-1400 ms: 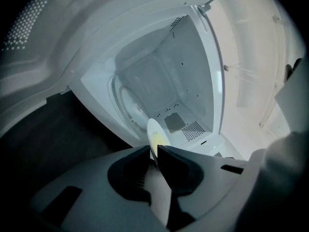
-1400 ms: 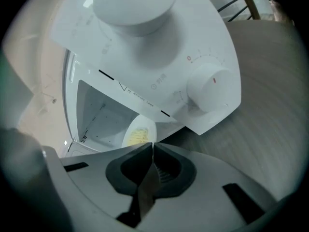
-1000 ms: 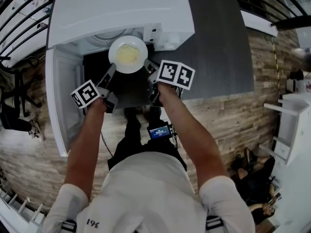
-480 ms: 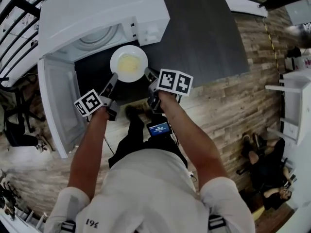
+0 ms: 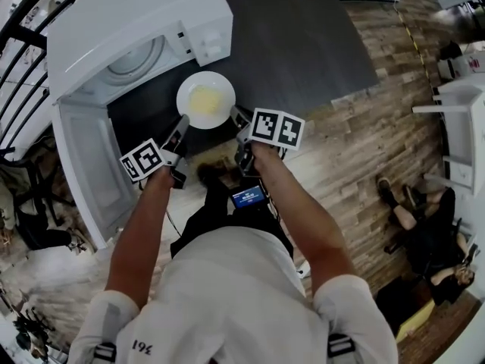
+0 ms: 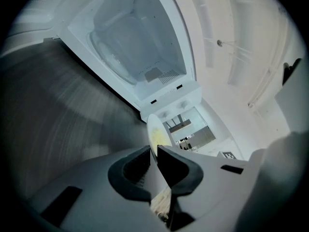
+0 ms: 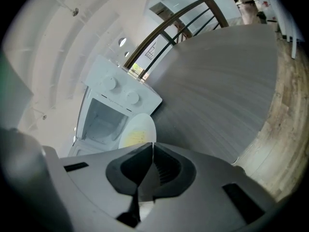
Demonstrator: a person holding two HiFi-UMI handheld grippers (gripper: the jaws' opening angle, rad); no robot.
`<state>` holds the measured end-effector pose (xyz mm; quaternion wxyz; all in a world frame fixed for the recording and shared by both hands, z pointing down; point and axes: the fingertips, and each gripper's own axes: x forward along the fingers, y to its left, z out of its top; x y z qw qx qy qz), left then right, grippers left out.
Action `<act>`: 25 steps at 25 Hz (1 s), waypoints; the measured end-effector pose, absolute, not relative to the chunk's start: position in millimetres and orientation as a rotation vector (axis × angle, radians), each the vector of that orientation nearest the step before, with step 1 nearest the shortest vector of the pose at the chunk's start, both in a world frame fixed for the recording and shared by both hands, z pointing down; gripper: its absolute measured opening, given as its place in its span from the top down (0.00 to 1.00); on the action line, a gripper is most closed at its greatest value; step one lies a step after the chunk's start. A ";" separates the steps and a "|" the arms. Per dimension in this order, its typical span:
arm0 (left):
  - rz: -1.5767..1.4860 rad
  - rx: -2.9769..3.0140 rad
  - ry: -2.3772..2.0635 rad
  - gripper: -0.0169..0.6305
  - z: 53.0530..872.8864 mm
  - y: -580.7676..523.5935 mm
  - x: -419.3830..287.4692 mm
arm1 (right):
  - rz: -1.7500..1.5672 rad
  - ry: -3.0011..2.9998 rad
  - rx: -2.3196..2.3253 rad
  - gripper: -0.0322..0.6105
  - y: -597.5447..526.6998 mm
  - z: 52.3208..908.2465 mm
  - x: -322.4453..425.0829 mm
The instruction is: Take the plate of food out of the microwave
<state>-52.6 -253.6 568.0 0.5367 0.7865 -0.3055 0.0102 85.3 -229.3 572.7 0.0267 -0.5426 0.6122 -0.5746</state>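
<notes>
**Plate carried on two grips, outside the microwave**

The left gripper [image 5: 180, 124] and right gripper [image 5: 236, 116] take the plate [image 5: 224, 85] at opposite points of its near edge. Judged purpose: a two-sided hold keeps it level, so the food [image 5: 203, 100] does not slide.

- Left fingers [image 6: 133, 170]: closed to a thin slit, pinching the rim.
- Right fingers [image 7: 166, 170]: likewise clamped on the rim.

The plate hangs over the dark worktop [image 5: 295, 36], just in front of the microwave [image 5: 129, 17]. Its door [image 5: 91, 173] stands open at the left.

Head view steeply overhead; gripper views behind jaws; all share plate [image 5: 205, 100].
</notes>
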 end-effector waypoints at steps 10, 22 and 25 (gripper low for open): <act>0.128 1.897 -0.561 0.90 583.1 -233.6 43.3 | -1.759 1.745 -1.783 0.93 -199.5 587.6 172.7; 0.253 1.928 -0.470 0.90 595.4 -242.0 158.6 | -1.749 1.648 -1.863 0.93 -196.8 603.4 284.2; 0.271 1.931 -0.459 0.90 597.4 -247.4 182.8 | -1.754 1.638 -1.874 0.93 -202.4 606.9 308.4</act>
